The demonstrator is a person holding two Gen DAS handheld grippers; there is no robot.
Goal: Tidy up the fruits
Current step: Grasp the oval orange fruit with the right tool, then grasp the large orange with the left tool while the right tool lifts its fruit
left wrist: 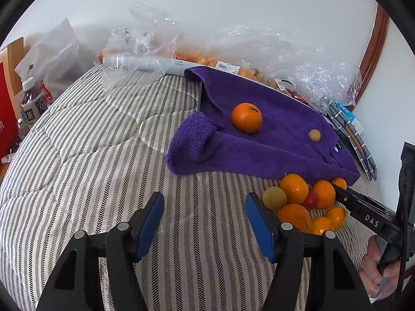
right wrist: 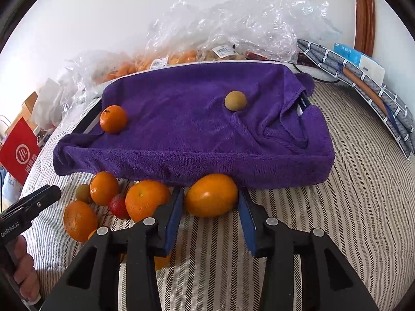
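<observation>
A purple towel (right wrist: 186,129) covers a flat tray; it also shows in the left wrist view (left wrist: 259,140). On it sit an orange (right wrist: 113,118) (left wrist: 246,117) and a small yellow-green fruit (right wrist: 235,100) (left wrist: 314,135). A pile of oranges (left wrist: 306,202), a red fruit (right wrist: 118,206) and a green fruit (left wrist: 274,197) lies in front of the towel on the striped cloth. My right gripper (right wrist: 211,207) is open with an orange (right wrist: 210,195) between its fingers, which flank it; contact is unclear. My left gripper (left wrist: 205,212) is open and empty, left of the pile.
Clear plastic bags of fruit (right wrist: 220,31) lie behind the towel by the wall. A folded grey checked cloth (right wrist: 368,88) lies at the right. Bottles (left wrist: 29,101) and a red bag (right wrist: 20,153) stand at the left. The striped cloth (left wrist: 90,155) covers the surface.
</observation>
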